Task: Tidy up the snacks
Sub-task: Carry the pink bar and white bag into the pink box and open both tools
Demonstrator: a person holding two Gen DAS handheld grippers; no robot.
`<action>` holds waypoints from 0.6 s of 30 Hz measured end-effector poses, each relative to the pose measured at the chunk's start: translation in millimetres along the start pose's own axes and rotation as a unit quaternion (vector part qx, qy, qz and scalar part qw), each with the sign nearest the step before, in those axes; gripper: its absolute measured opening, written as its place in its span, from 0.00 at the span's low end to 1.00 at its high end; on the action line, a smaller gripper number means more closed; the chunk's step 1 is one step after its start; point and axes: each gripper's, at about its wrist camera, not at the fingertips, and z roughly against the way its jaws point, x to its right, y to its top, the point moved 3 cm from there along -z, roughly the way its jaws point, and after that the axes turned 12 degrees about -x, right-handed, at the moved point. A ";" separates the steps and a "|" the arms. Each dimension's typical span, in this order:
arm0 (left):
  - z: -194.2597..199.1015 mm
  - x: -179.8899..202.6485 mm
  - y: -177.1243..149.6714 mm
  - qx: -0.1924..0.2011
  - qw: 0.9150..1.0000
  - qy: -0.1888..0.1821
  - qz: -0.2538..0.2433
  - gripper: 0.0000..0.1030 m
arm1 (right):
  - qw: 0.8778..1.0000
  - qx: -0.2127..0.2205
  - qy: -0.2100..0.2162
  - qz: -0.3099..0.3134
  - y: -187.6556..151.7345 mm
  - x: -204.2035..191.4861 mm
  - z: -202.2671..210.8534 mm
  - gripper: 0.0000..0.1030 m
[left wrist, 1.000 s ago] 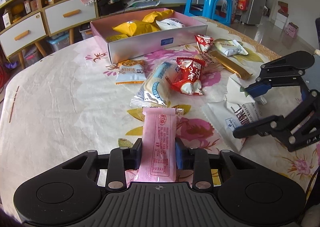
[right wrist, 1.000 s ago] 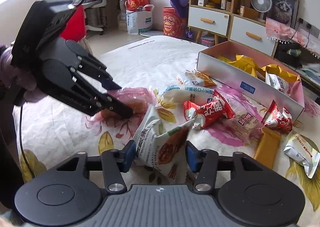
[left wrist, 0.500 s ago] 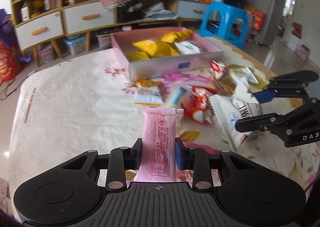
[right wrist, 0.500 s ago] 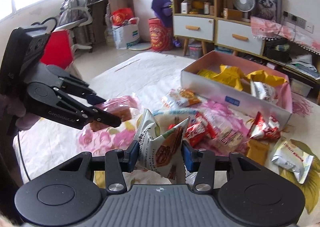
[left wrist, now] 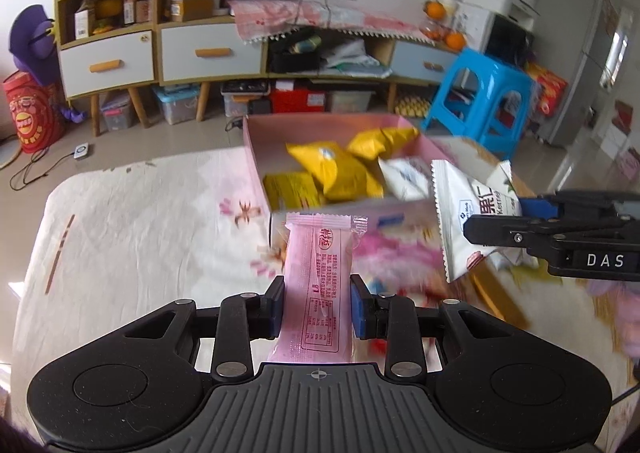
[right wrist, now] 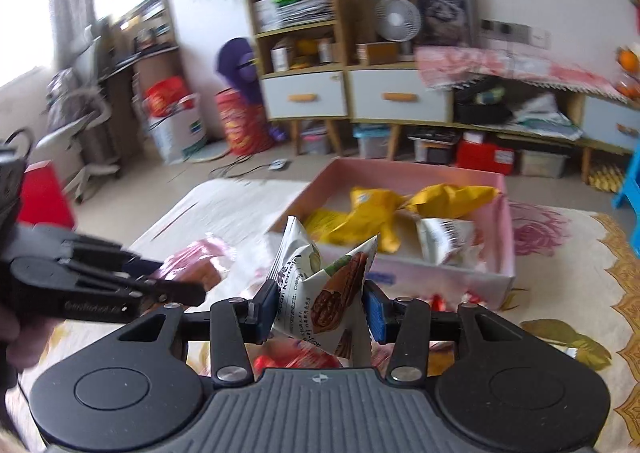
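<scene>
Floral cloth covers the desk (left wrist: 132, 213); shelves and drawers line the wall behind.

Left wrist view: left claw (left wrist: 318, 305) is clenched on a pink snack bar (left wrist: 316, 285), pads pressing both long edges, the bar sticking forward and clear of the cloth. Pink box (left wrist: 256, 157) sits just ahead, already holding yellow packets (left wrist: 332, 169) and 1 white one. Right claw (left wrist: 516, 223) enters from the right, gripping a white nut packet (left wrist: 460, 221) near the box's front-right corner.

Right wrist view: right claw (right wrist: 320, 309) pinches the nut packet, which is creased between the pads. Box interior shows bare floor at its left end. Left claw shows at the left edge, pink bar beyond it.

Judgement, step in hand: carry both packets over the box wall. Clear the front wall before lowering; aim the bar at the bare left end, the packet at the right, so the 2 claws stay apart. Let go low, over the floor, not the rim.
</scene>
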 end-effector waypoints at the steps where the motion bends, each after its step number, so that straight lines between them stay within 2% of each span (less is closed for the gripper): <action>1: -2.7 -1.0 5.6 0.001 1.000 0.000 0.008 0.28 | 1.000 0.003 -0.002 -0.009 3.1 5.3 -1.4 0.35; 5: -17.3 -1.5 38.0 0.005 0.999 0.023 0.025 0.28 | 0.999 0.016 -0.020 -0.042 17.0 28.8 -7.2 0.35; 9: -36.5 4.4 67.7 0.015 0.999 0.033 0.015 0.28 | 0.994 0.017 -0.027 -0.100 28.4 53.8 -20.1 0.35; 14: -71.5 4.3 91.5 0.008 0.999 0.043 0.011 0.28 | 0.989 0.011 -0.037 -0.144 31.6 73.9 -43.5 0.35; 18: -90.7 -1.2 104.2 0.011 0.998 0.052 0.018 0.28 | 0.984 0.009 -0.022 -0.179 32.3 87.6 -56.6 0.35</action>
